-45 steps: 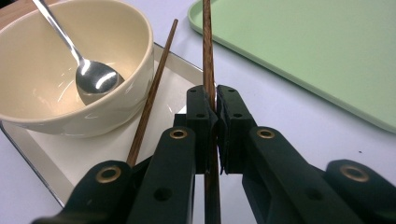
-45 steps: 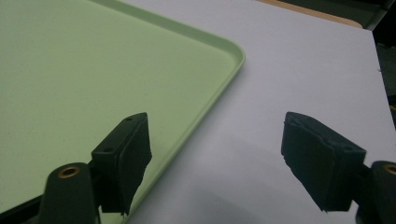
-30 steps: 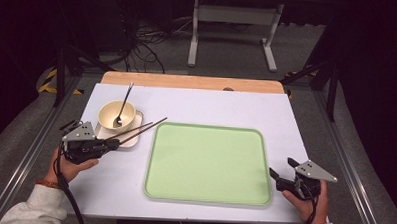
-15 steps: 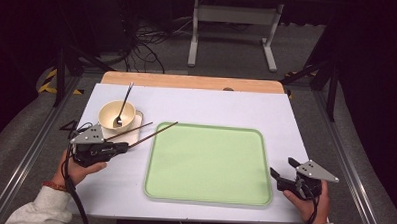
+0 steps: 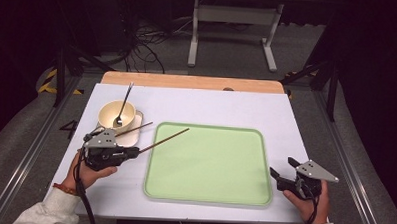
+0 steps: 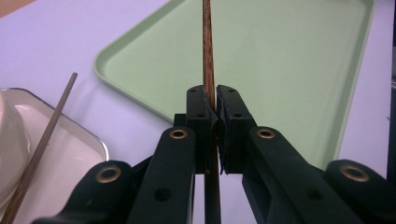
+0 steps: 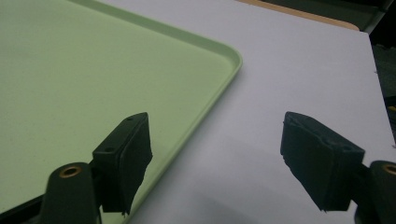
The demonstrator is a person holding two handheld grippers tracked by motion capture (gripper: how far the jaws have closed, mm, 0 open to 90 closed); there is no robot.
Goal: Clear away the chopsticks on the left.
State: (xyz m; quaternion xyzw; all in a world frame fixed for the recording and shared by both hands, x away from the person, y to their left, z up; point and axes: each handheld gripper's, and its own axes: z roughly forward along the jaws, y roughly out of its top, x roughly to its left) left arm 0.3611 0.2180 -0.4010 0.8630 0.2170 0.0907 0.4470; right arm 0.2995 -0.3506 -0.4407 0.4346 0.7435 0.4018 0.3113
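My left gripper (image 5: 135,151) is shut on the near end of a brown wooden chopstick (image 5: 164,140). The stick is held off the table, its far tip over the left rim of the green tray (image 5: 208,192). In the left gripper view the pads (image 6: 201,105) pinch the chopstick (image 6: 208,65), which points at the green tray (image 6: 289,56). A second chopstick (image 5: 135,129) lies across a small white tray (image 5: 138,116) beside a cream bowl (image 5: 110,116). My right gripper (image 5: 280,176) stands open and holds nothing beside the tray's front right corner.
A metal spoon (image 5: 122,104) stands in the bowl. The white table top (image 5: 211,105) has a wooden strip along its far edge. In the right gripper view the green tray's corner (image 7: 229,56) lies just ahead of the open jaws.
My left gripper has moved to the right with one chopstick, whose tip now reaches over the green tray. The other chopstick stays on the small tray. The right gripper has kept still.
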